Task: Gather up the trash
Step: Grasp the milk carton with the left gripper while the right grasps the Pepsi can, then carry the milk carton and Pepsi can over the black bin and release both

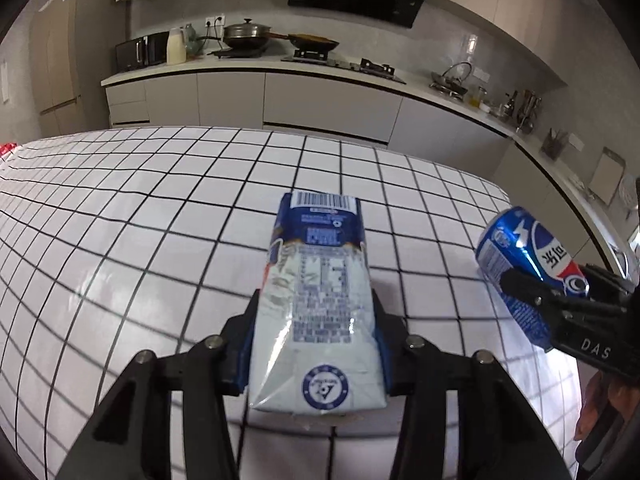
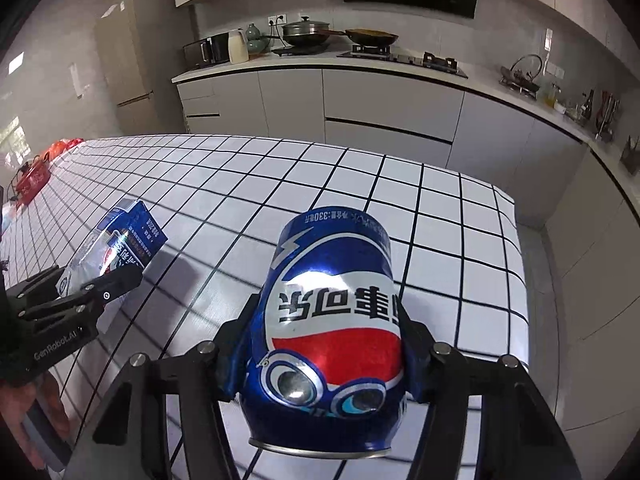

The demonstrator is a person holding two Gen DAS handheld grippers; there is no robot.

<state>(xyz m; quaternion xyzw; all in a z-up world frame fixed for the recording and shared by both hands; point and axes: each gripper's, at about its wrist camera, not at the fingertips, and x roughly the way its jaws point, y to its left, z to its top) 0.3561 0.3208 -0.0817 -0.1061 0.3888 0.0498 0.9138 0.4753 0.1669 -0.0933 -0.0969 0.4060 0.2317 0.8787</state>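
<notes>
1. Left hand-held gripper (image 1: 316, 332): clenched on a blue-and-white drink carton (image 1: 316, 312), its pads pressed against both long sides; the carton lies lengthwise between them, barcode end pointing away, above the desk (image 1: 120, 240).
2. Right hand-held gripper (image 2: 326, 344): grasping a dented blue cola can (image 2: 332, 332), one black finger on each flank; the can's rim end faces the camera.
3. Desk: covered in white cloth with a black grid.
4. Relative to the carton: the can sits off to its right, near but apart.
5. Red packaging (image 2: 36, 176): at the desk's far left edge, well apart from the carton.
</notes>
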